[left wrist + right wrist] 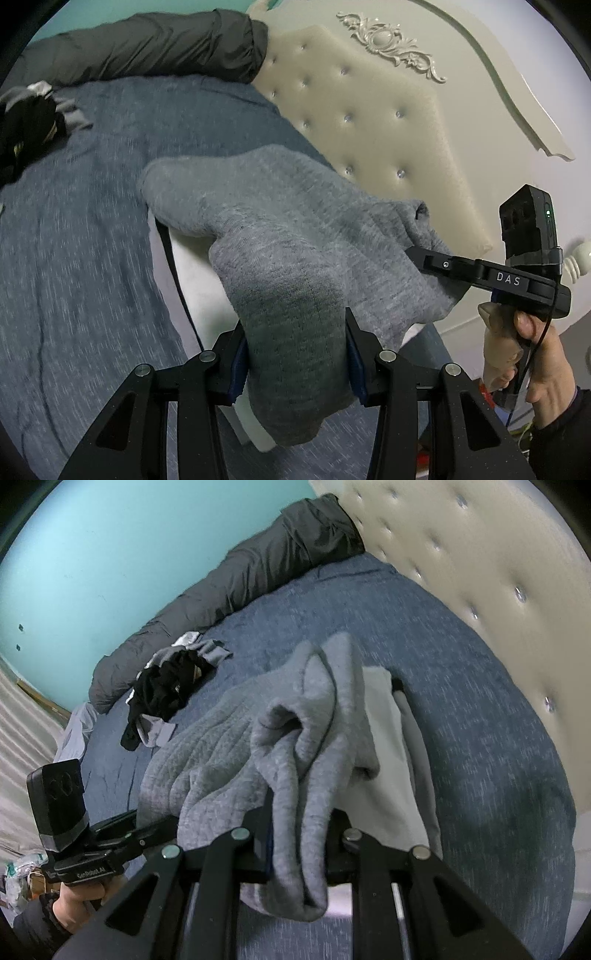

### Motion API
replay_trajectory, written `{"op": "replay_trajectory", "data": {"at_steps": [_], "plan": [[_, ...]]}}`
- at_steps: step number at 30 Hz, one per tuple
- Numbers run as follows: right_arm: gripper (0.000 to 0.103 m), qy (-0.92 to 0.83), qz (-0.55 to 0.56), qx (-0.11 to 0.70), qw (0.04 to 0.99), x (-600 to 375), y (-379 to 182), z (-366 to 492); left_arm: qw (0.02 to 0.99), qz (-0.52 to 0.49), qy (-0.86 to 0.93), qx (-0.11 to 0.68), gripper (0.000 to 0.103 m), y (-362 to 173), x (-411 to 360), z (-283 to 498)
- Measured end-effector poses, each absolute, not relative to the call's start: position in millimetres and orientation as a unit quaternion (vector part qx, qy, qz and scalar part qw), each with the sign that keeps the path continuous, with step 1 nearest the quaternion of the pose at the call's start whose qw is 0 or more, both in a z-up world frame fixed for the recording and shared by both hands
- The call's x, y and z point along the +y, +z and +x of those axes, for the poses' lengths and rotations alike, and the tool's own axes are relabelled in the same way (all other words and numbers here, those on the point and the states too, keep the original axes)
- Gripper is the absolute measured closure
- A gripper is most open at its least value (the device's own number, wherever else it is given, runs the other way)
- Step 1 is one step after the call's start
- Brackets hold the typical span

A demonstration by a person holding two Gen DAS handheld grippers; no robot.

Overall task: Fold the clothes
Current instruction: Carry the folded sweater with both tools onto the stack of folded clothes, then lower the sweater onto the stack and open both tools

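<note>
Heather-grey knit garment (295, 229), soft and fleecy, marled light and dark, held up just above a blue-grey bedspread (92, 221) near the padded headboard (369, 122). One thick bunched fold clamped between the blue pads of the left gripper (295, 354), jaws partly apart around the wad of cloth, the loose end drooping below them. Another bunched edge pinched by the right gripper (299, 834), jaws close together on the gathered fabric, a rolled hem hanging beneath. Between the two grips, cloth sagging in deep, rope-like wrinkles and one open tubular fold, probably a sleeve or cuff. Under the grey knit, a white, smooth layer (380, 746) with a thin dark edge along it; whether separate garment or lining, cannot tell. Bedspread speckled and flat-woven, slightly blurred. Headboard cream, tufted in diamonds with small shiny studs, carved scrollwork (391, 44) on the pale frame above. Along the far side of the bed, a long dark grey puffy bolster or rolled quilt (240, 576), matte and creased. Further down the bed, well apart from the held garment, a crumpled heap of black and grey clothing (166, 690). Turquoise wall (110, 554) behind. Both grippers black, angular, with round silver pivot pins; a bare hand (535, 354) gripping the right handle.
</note>
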State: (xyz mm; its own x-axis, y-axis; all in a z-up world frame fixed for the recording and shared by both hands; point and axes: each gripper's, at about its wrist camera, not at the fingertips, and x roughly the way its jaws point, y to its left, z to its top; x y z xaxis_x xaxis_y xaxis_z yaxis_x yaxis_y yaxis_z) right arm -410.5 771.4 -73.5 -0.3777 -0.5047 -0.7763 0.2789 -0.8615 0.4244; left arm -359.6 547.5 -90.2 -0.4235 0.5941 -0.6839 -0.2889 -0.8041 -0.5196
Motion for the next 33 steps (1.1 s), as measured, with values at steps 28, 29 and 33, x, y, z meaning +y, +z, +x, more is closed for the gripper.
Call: {"op": "replay_trajectory", "data": {"at_steps": [28,29,33], "plan": [[0.066,-0.863,0.444,-0.148,0.189,817.9,-71.1,-386.3,0.226,-0.418,0.876,-0.08,0.047,-50.4,524.1,-336.9],[0.066,-0.869,0.43,-0.141,0.199,811.8,-63.0,-385.9,0.23,-0.416,0.877,-0.074,0.047,-49.1,528.4,-340.3],[0.081,-0.873,0.415,-0.095,0.239,780.7,-50.3,-393.3,0.246,-0.417,0.874,-0.046,0.047,-54.3,547.8,-348.0]]}}
